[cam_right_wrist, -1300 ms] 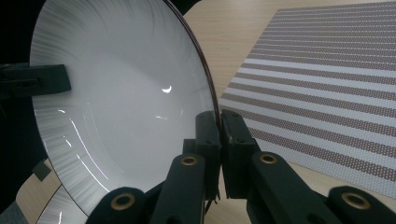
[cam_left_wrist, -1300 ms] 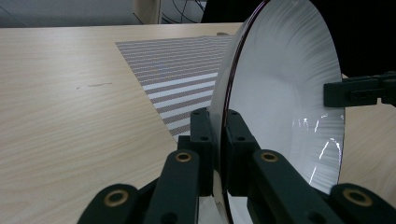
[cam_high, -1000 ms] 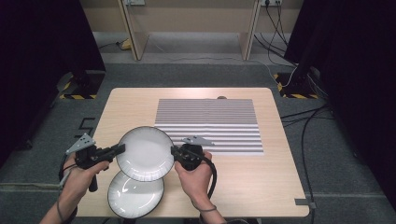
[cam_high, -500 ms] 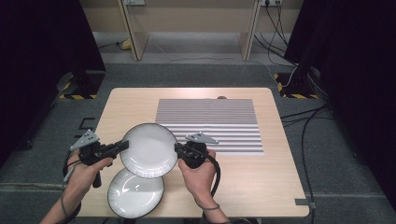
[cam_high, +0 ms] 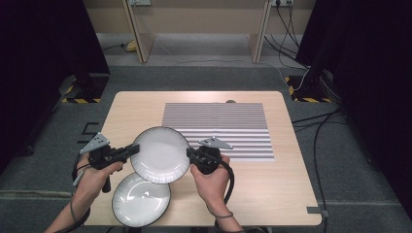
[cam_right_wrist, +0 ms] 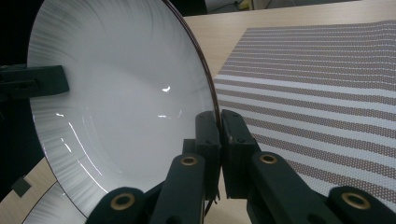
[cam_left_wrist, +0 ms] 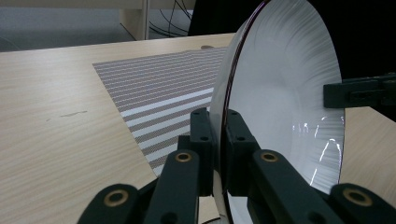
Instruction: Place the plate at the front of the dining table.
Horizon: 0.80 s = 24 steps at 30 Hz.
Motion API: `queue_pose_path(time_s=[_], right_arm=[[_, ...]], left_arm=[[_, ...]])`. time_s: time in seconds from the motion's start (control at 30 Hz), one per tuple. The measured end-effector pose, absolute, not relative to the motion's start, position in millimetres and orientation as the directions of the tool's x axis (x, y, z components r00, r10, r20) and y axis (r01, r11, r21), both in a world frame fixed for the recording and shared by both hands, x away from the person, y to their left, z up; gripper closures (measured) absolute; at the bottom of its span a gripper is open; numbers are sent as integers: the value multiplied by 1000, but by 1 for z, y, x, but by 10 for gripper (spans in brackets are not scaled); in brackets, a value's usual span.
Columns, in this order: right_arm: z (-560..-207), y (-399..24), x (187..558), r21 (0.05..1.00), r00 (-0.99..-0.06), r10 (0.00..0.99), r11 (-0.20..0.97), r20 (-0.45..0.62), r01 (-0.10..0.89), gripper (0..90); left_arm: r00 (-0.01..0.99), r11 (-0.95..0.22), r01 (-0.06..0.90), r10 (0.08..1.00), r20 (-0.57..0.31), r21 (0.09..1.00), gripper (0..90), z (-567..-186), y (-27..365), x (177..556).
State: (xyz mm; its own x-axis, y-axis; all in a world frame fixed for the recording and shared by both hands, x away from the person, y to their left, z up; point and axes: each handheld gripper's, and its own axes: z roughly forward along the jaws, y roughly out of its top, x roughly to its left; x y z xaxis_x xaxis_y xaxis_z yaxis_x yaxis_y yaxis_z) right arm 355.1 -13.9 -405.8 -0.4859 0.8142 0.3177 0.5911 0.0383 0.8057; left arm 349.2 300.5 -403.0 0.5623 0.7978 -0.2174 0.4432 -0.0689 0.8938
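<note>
Left tool (cam_high: pixel 132 149) and right tool (cam_high: pixel 190 153) each clench opposite rims of the upper plate (cam_high: pixel 160 154); it hangs above the tabletop (cam_high: pixel 272 194), overlapping a second plate (cam_high: pixel 141 204) beside the striped mat (cam_high: pixel 218 116).

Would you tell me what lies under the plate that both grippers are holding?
Under the raised plate lie a second plate, partly overlapped, and bare table; whatever it covers is hidden.

Beneath the jaws, the held plate (cam_high: pixel 160 154) covers the upper edge of the lower plate (cam_high: pixel 141 200) (whose near rim the high view's bottom edge clips). Each forearm is cut off there too.
</note>
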Motion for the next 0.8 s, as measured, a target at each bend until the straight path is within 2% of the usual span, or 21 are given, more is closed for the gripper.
queue_pose_path(time_s=[0.8], right_arm=[[-399, -37, 359, 813, -451, 835, 9, 314, 582, 869]], left_arm=[[593, -92, 421, 781, -196, 903, 843, -393, 277, 365]])
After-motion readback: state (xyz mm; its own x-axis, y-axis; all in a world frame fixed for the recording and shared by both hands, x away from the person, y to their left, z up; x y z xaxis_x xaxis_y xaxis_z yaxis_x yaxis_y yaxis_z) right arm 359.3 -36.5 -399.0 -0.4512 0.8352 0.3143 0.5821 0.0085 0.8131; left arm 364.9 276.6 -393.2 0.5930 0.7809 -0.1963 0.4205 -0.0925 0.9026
